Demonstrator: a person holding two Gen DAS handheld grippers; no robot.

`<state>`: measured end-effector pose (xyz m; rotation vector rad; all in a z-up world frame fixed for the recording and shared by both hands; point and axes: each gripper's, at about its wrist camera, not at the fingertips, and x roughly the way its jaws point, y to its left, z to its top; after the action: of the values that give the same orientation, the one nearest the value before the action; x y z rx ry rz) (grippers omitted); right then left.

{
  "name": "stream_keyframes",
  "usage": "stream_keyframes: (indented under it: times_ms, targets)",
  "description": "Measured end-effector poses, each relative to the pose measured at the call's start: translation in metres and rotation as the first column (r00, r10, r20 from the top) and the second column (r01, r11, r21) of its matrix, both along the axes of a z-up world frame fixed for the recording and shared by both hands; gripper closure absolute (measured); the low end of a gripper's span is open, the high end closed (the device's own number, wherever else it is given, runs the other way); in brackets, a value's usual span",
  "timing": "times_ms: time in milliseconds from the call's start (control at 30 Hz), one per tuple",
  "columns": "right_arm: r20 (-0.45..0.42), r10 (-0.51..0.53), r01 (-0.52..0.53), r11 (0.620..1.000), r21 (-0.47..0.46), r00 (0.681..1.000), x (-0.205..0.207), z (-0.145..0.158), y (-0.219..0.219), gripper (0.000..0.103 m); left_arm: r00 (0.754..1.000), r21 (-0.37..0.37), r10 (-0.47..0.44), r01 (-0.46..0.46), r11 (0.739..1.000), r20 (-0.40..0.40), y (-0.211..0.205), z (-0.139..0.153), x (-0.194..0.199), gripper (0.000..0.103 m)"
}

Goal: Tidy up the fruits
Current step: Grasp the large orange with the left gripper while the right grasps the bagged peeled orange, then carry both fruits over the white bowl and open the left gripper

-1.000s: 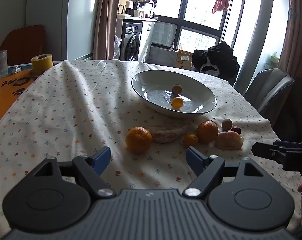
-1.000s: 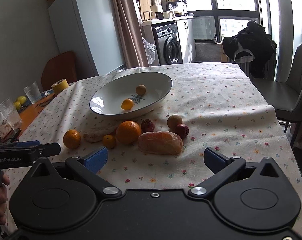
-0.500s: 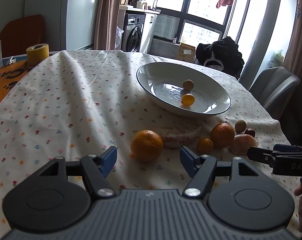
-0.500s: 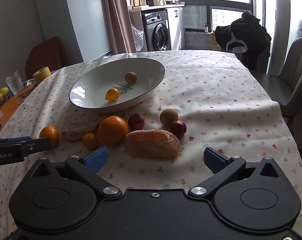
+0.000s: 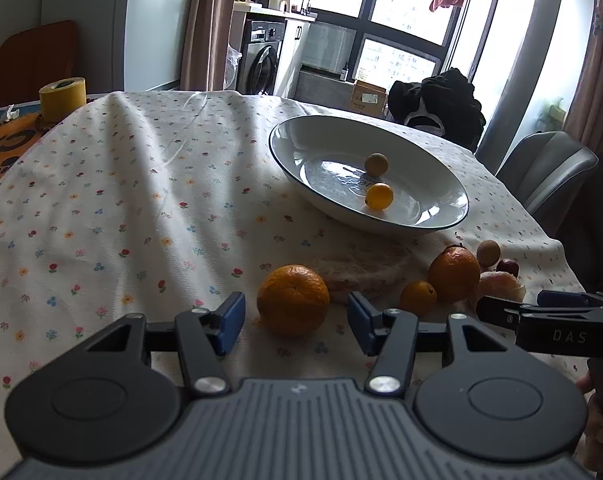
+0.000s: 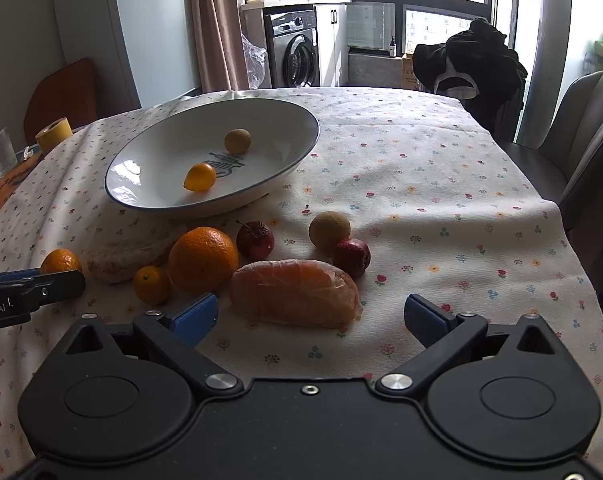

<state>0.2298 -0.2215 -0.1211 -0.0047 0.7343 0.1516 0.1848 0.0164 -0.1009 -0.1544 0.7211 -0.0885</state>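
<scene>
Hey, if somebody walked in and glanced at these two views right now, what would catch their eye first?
Probably the big white bowl on the flowered tablecloth, holding just two small fruits. Next, the cluster of fruit in front of it: a large orange and a wrapped peeled citrus lying just ahead of the open right tongs. In the left view, the open left tongs frame another orange.

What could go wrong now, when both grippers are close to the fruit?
The left gripper is open around a round orange; squeezed off-centre, it may roll away. The right gripper faces a soft peeled citrus that a hard grip could crush, and two small red fruits nearby may get knocked.
</scene>
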Motion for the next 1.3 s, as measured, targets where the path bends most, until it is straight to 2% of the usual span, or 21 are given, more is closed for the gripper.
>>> stream_keyframes:
  times_ms: [267, 367, 500, 567, 667, 700, 1300]
  targets:
    - [0.004, -0.023, 0.023, 0.999, -0.027, 1.000, 0.006, -0.008, 0.008, 0.005, 1.000, -0.005, -0.010, 0.010, 1.000, 0.004, -0.002, -0.003, 0.003, 0.058]
    - [0.004, -0.032, 0.032, 0.999, -0.024, 0.999, 0.008, -0.008, 0.009, 0.005, 1.000, -0.008, -0.007, 0.007, 1.000, 0.003, -0.002, -0.004, 0.005, 0.065]
    - [0.010, -0.040, 0.040, 0.998, -0.040, 0.999, 0.011, -0.009, 0.012, 0.005, 1.000, -0.015, 0.000, 0.000, 1.000, -0.001, -0.002, -0.002, 0.007, 0.066]
    - [0.020, -0.042, 0.043, 0.998, -0.049, 0.999, 0.011, -0.010, 0.014, 0.008, 1.000, -0.015, -0.001, 0.001, 1.000, 0.002, -0.002, -0.001, 0.006, 0.066]
    - [0.035, -0.014, 0.016, 0.998, -0.056, 0.999, 0.008, -0.007, 0.015, 0.025, 1.000, -0.012, 0.004, -0.004, 1.000, 0.008, -0.003, 0.001, 0.005, 0.066]
    - [0.041, 0.006, -0.003, 0.998, -0.067, 0.999, 0.006, -0.006, 0.017, 0.034, 1.000, -0.011, 0.006, -0.006, 1.000, 0.011, -0.003, 0.002, 0.004, 0.066]
    - [0.055, 0.048, -0.048, 0.999, -0.017, 0.997, -0.015, 0.004, -0.007, 0.036, 0.999, -0.004, 0.018, -0.018, 1.000, 0.051, -0.013, 0.019, -0.013, 0.066]
